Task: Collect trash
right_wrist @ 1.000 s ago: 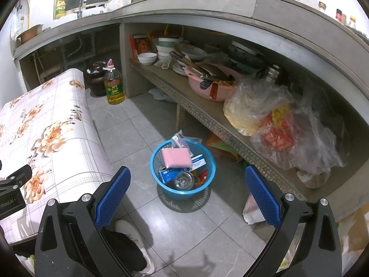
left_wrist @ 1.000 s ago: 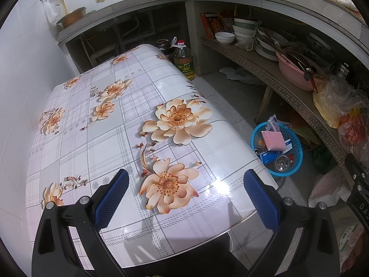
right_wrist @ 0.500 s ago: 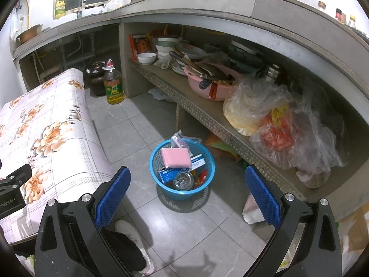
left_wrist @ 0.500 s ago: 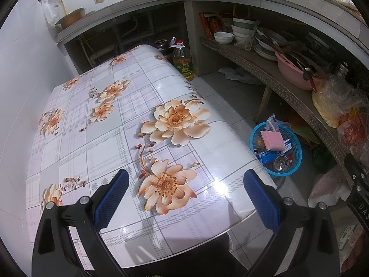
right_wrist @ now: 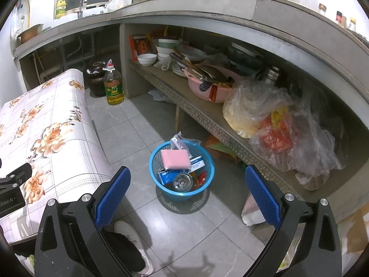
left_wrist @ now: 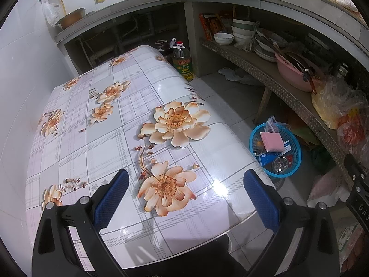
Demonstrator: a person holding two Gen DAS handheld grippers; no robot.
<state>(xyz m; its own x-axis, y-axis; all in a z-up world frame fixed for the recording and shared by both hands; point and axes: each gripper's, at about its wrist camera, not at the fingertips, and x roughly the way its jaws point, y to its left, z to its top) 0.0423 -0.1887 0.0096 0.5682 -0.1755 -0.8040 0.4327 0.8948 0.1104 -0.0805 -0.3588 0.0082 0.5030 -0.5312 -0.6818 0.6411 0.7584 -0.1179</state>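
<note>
A blue plastic basket [right_wrist: 207, 164] stands on the grey floor tiles and holds trash: a pink sponge [right_wrist: 176, 159], a blue and white box [right_wrist: 168, 176], a metal can [right_wrist: 182, 182] and wrappers. It also shows in the left wrist view [left_wrist: 297, 159]. My right gripper [right_wrist: 188, 196] is open and empty, above and in front of the basket. My left gripper [left_wrist: 185, 198] is open and empty over the near end of the flowered table [left_wrist: 96, 138], which shows no loose items.
A low shelf [right_wrist: 203, 115] under the counter holds bowls, a pink basin [right_wrist: 207, 90] and plastic bags [right_wrist: 265, 115]. An oil bottle [right_wrist: 113, 85] stands on the floor beyond the table. A shoe [right_wrist: 133, 237] is on the floor below the right gripper.
</note>
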